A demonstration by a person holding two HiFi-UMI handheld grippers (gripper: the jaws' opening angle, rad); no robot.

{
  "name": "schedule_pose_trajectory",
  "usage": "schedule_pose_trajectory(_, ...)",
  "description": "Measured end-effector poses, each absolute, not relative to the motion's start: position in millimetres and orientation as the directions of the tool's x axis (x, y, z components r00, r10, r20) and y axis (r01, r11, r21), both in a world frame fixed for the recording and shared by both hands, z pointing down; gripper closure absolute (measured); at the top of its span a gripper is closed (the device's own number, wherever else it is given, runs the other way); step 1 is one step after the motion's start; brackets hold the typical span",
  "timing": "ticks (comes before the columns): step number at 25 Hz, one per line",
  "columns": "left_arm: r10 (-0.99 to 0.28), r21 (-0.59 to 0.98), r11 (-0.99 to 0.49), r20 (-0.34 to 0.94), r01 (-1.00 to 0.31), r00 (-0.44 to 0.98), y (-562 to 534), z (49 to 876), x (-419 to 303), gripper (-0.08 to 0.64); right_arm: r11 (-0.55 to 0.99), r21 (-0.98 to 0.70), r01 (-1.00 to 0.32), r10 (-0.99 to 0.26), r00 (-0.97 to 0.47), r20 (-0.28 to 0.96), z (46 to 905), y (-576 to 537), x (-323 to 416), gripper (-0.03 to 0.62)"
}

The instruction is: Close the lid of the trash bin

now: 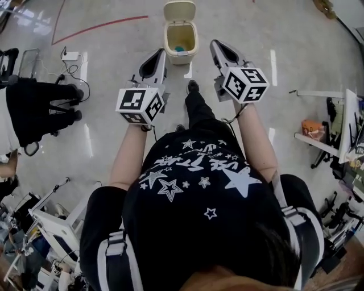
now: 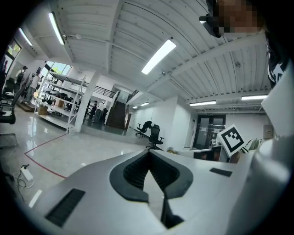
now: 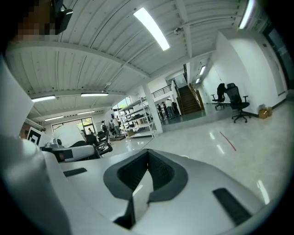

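Note:
A cream trash bin [image 1: 181, 41] stands on the floor straight ahead in the head view, its lid [image 1: 180, 10] flipped up and back; something blue-green lies inside. My left gripper [image 1: 161, 53] is held in the air to the bin's near left, and my right gripper [image 1: 214, 43] to its near right. Both point toward the bin without touching it. The left gripper [image 2: 148, 152] has its jaws shut with nothing in them, and so does the right gripper [image 3: 148, 151]. Both gripper views look out over the room and ceiling, so the bin is hidden there.
My shoe [image 1: 193, 86] is planted just short of the bin. A person in black [image 1: 42, 108] stands at the left, near a power strip with cables [image 1: 70, 55]. A white shelf [image 1: 318, 143] with an orange item is at the right. A red line [image 1: 102, 25] crosses the floor.

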State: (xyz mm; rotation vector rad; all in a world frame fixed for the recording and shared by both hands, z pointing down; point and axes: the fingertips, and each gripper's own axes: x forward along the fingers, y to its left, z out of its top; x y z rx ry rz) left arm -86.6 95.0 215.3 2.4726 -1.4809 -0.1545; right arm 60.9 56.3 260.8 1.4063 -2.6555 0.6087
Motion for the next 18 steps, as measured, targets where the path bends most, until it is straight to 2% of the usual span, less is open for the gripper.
schedule_pose_trajectory(18,-0.907,0.251,-0.346,0.159,-0.904,0.391,-79.9,245.0,-59.2,0.549,0.507,-0.383,-0.772,-0.707,-0.627,0.327,306.6,-134.6,89.2,0.586)
